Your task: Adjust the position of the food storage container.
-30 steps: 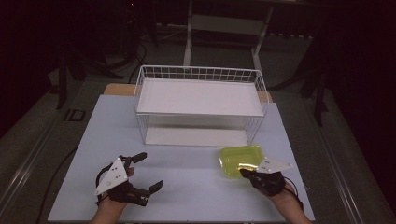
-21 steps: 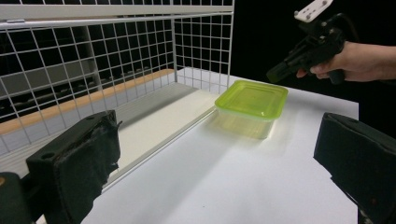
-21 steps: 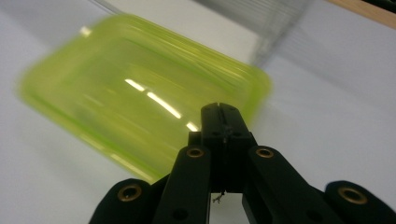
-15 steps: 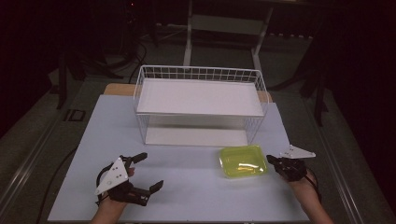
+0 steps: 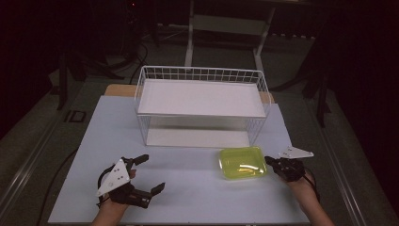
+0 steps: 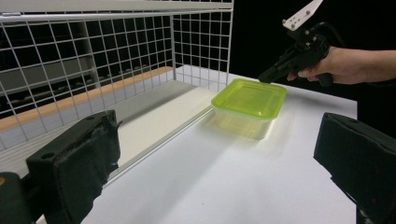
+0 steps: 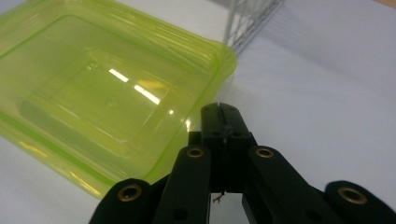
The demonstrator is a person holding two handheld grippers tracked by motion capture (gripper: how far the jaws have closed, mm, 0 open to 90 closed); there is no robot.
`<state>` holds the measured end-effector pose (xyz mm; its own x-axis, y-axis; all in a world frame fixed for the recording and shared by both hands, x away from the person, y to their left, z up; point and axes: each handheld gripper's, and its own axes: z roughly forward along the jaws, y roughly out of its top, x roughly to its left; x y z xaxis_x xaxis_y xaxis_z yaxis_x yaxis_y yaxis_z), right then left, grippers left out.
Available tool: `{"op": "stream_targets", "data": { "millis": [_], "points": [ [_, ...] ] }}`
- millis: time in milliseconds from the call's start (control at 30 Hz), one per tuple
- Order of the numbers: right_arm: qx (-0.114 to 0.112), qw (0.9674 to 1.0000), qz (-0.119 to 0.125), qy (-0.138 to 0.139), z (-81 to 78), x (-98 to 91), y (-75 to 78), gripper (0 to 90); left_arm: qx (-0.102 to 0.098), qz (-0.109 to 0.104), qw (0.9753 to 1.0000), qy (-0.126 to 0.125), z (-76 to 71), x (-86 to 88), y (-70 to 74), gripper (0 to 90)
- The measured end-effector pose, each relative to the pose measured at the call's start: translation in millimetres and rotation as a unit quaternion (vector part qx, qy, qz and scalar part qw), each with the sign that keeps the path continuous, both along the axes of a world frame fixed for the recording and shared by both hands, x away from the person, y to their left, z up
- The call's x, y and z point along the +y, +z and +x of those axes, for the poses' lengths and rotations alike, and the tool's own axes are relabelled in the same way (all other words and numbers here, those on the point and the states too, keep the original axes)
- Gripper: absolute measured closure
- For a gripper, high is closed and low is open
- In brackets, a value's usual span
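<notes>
Our right claw (image 5: 269, 161) is closed tight on nothing, tips just off the green tub's (image 5: 242, 162) three o'clock rim. The tub sits on the tabletop (image 5: 188, 188), in front of the basket (image 5: 200, 75). Left claw (image 5: 150, 174) gapes wide, empty.

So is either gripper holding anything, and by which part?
Nothing is held. The right gripper is shut, empty, beside the green container's rim; the left gripper is open.
</notes>
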<state>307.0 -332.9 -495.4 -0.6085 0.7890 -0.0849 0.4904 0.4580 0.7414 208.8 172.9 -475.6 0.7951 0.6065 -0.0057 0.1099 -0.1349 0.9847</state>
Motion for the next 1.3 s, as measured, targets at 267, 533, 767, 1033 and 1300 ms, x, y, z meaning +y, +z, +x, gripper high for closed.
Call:
{"op": "stream_targets", "data": {
  "millis": [267, 533, 767, 1033, 1300],
  "points": [
    [0.002, 0.9997, 0.009, 0.023, -1.1, 15.6, 0.1, 90.0, 0.001, 0.002, 1.0000, -0.003, -0.2, -0.9, -0.2, 1.0],
    [0.003, 0.9987, 0.009, 0.050, -2.3, 37.1, 0.7, 90.0, 0.002, 0.001, 1.0000, -0.005, -1.0, -0.9, -0.3, 1.0],
    [0.006, 0.9976, 0.013, 0.068, -3.1, 53.2, 0.6, 90.0, 0.005, 0.003, 1.0000, -0.006, -0.9, -2.0, -0.9, 1.0],
    [0.003, 0.9961, 0.012, 0.087, -2.4, 73.7, 0.8, 90.0, 0.008, 0.004, 0.9999, -0.009, -0.6, -2.9, -1.6, 0.9],
    [0.001, 0.9951, 0.010, 0.098, -0.6, 86.5, 1.0, 90.0, 0.012, 0.007, 0.9999, -0.009, 0.9, -2.4, -3.1, 1.0]
  ]
}}
